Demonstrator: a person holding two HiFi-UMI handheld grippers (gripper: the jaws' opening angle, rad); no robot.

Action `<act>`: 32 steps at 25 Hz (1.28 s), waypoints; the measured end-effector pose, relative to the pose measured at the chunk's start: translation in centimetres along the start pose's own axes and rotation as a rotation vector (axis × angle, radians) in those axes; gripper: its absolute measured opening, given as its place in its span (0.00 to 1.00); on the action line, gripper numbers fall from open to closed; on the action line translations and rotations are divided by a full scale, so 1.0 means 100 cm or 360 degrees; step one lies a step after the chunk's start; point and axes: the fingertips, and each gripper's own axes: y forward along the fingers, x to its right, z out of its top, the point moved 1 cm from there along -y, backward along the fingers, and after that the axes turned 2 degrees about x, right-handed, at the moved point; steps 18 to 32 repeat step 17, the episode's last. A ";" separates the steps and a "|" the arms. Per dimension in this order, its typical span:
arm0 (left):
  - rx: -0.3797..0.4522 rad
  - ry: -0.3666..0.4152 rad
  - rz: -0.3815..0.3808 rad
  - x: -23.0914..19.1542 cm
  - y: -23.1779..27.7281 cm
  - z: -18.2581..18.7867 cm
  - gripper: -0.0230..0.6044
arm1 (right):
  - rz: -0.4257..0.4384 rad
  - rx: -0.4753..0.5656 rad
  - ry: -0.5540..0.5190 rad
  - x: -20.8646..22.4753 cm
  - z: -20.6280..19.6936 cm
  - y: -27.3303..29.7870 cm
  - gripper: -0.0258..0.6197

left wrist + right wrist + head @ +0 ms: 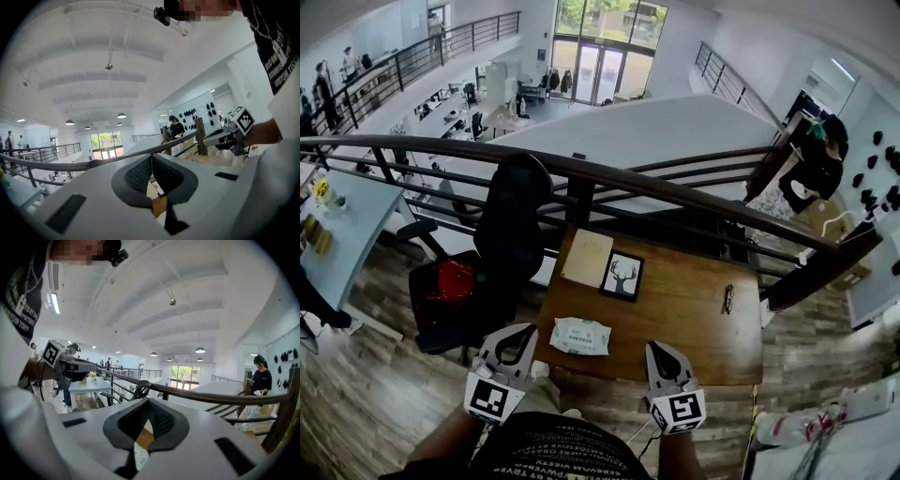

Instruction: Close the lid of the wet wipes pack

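1. Head view first: the pack (580,336) lies flat on the table (698,323), close to the near edge and toward the left side.
2. It sits between the two tools, a bit farther from the person than either tip. The left hand-held gripper (523,332) is just off its left side, by the table's near left corner. The right hand-held gripper (662,349) is off to its right, over the near edge. Neither one touches the pack.
3. The pack's top looks flat, white with a green label. It's honestly too small here to tell whether the lid is down.
4. Left gripper view: the jaws are together with the tips meeting and nothing between them. The tool points roughly level toward the railing (675,194), and only a sliver of the wooden table shows under the jaws.
5. Right gripper view: same deal, jaws pressed together and empty. Below them a bit of the pack shows, white and green against the wood, clear of the tips.
6. Other stuff on the table: a framed deer picture (622,276) and a tan board (587,257) sit side by side behind the pack. A small dark thing (727,299) lies off to the right. A black chair (511,225) stands left of the table, by the railing.
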 end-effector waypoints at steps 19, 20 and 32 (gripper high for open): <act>-0.0005 0.0050 0.0003 -0.001 0.012 0.002 0.08 | 0.0101 0.0006 -0.0015 -0.014 0.013 0.014 0.06; -0.0005 0.0050 0.0003 -0.001 0.012 0.002 0.08 | 0.0101 0.0006 -0.0015 -0.014 0.013 0.014 0.06; -0.0005 0.0050 0.0003 -0.001 0.012 0.002 0.08 | 0.0101 0.0006 -0.0015 -0.014 0.013 0.014 0.06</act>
